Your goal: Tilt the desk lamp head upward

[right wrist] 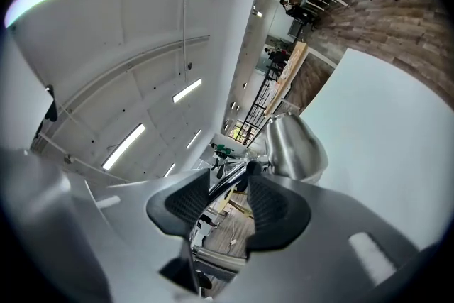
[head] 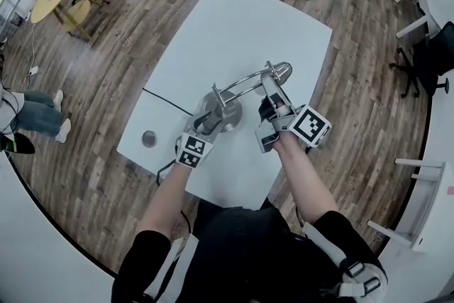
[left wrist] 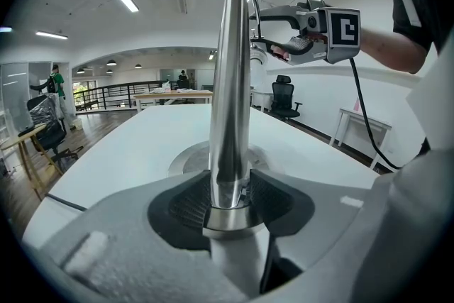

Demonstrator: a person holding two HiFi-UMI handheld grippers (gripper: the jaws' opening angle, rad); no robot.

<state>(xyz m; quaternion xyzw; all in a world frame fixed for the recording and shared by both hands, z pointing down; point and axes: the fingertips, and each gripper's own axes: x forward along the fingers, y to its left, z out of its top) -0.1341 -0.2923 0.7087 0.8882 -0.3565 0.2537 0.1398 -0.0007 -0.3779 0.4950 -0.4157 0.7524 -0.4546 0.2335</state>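
Standing on the white table (head: 234, 18), the desk lamp (head: 225, 112) is held twice: its upright post (left wrist: 230, 117) is clamped low down by the left gripper (head: 207, 121), and the thin arm (right wrist: 230, 177) just behind the head (right wrist: 294, 145) is pinched by the right gripper (head: 272, 107).

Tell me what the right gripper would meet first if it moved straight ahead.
Likely the lamp head: its silver shell sits just beyond the jaw tips of the right gripper, slightly right of centre. Depth is unclear, but nothing else shows between them.
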